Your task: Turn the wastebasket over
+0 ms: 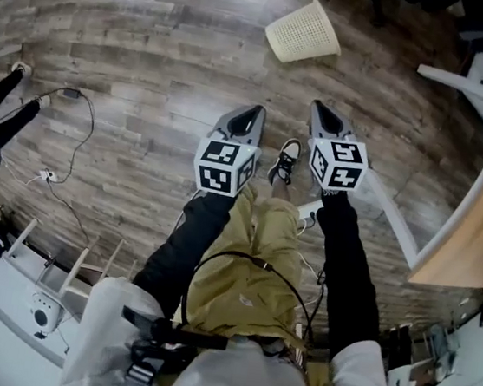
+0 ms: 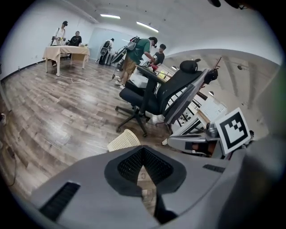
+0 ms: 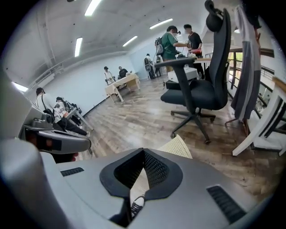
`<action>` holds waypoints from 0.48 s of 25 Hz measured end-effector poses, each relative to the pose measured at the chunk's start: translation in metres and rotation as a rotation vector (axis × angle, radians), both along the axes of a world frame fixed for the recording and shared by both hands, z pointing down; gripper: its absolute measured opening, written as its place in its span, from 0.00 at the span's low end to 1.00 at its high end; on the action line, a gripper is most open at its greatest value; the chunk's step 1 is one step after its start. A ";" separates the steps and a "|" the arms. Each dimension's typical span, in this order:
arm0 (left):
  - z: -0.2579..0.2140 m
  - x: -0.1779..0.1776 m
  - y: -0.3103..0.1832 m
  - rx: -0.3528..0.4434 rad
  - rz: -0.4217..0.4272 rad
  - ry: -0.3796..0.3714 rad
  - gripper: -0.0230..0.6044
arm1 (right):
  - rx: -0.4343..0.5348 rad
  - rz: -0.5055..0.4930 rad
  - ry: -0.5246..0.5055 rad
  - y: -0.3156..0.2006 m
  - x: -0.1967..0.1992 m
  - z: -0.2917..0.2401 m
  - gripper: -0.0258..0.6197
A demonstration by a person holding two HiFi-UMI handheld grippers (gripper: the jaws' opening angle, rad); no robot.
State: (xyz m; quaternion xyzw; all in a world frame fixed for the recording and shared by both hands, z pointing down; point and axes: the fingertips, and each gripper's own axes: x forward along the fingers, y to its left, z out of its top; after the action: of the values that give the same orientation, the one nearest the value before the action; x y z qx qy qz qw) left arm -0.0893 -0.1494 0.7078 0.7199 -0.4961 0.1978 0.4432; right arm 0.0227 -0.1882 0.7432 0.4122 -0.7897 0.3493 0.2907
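From the head view, the wastebasket [image 1: 303, 31] lies tipped on its side on the wood floor [image 1: 136, 52] at the upper middle of the frame, well apart from both tools. The left gripper [image 1: 250, 114] and right gripper [image 1: 322, 113] hang side by side at the centre, over the person's shoe [image 1: 286, 160]. A pale desk [image 1: 474, 221] runs down the right edge.

In the left gripper view, the left gripper [image 2: 143, 150] has its jaws pressed together at the tips with nothing between them. The cream wastebasket [image 2: 124, 139] peeks just above them at centre-left, and a black office chair [image 2: 156, 96] stands behind it. The right gripper's marker cube [image 2: 233, 129] sits at the right.

In the right gripper view, the right gripper [image 3: 143, 153] is likewise clenched on nothing. The wastebasket [image 3: 178, 146] shows just right of the tips, below the chair [image 3: 201, 91].
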 end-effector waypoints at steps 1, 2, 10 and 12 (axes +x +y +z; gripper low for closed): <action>0.015 0.000 -0.003 -0.010 0.012 0.003 0.04 | -0.019 -0.016 0.011 -0.004 -0.001 0.019 0.07; 0.030 -0.001 -0.006 -0.018 0.023 0.005 0.04 | -0.033 -0.029 0.023 -0.009 -0.002 0.037 0.07; 0.126 -0.004 -0.030 -0.048 0.093 0.014 0.04 | -0.077 -0.105 0.094 -0.045 0.004 0.148 0.07; 0.141 -0.009 -0.035 -0.050 0.084 0.018 0.04 | -0.078 -0.110 0.108 -0.057 0.008 0.170 0.07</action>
State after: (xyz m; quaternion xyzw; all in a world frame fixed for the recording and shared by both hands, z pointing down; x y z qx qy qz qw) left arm -0.0979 -0.1847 0.8489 0.7306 -0.4564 0.2219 0.4568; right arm 0.0306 -0.2450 0.9127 0.3749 -0.7801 0.3406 0.3672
